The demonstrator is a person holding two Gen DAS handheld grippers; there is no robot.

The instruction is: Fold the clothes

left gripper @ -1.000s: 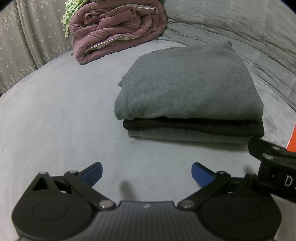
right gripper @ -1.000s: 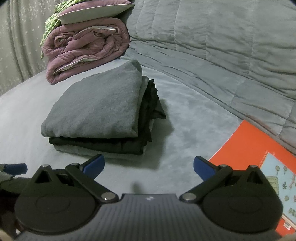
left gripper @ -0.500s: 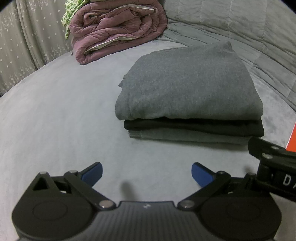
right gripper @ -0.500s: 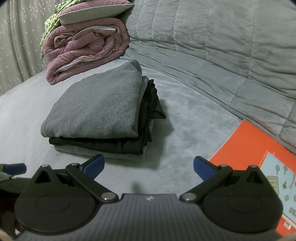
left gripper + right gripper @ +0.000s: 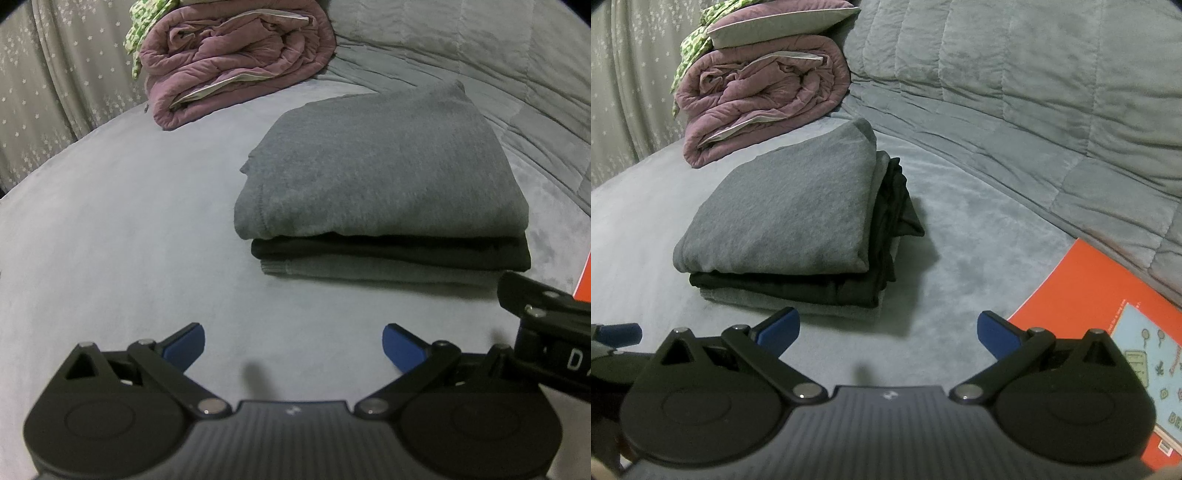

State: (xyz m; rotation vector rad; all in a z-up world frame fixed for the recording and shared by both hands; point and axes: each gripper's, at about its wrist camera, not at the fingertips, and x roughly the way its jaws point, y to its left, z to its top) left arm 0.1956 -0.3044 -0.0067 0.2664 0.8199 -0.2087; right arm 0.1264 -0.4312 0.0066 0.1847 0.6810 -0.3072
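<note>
Two hand-held grippers hover low over a grey bed (image 5: 110, 221), both facing a neat stack of folded clothes.

Readable writing is scarce. On the orange book (image 5: 1108, 314) lying at the right of the bed, a pale blue panel carries small drawings and the large letters "BE" at its lower edge; the smaller print is too blurred to read. In the left wrist view, white letters beginning "D" show on the black body of the other gripper at the right edge; the rest is cut off.

The left gripper (image 5: 293, 343) is released, its blue fingertips (image 5: 184, 341) spread wide with nothing between them. The right gripper (image 5: 886, 330) is likewise spread wide and empty, its blue fingertips (image 5: 779, 326) apart over bare bed.

The stack of clothes (image 5: 384, 206) lies on the bed just ahead of both grippers, touched by neither. It has three layers: a grey sweater (image 5: 783, 210) on top, a black garment (image 5: 798, 286) in the middle, and a lighter grey garment (image 5: 351, 269) at the bottom.

Beyond the stack sits a rolled purple quilt (image 5: 761, 96) with a pillow (image 5: 783, 22) on top and a green patterned cloth (image 5: 690, 44) tucked beside it. A grey quilted blanket (image 5: 1034, 92) rises behind on the right, and a grey curtain (image 5: 44, 92) with small stars hangs at the left.
</note>
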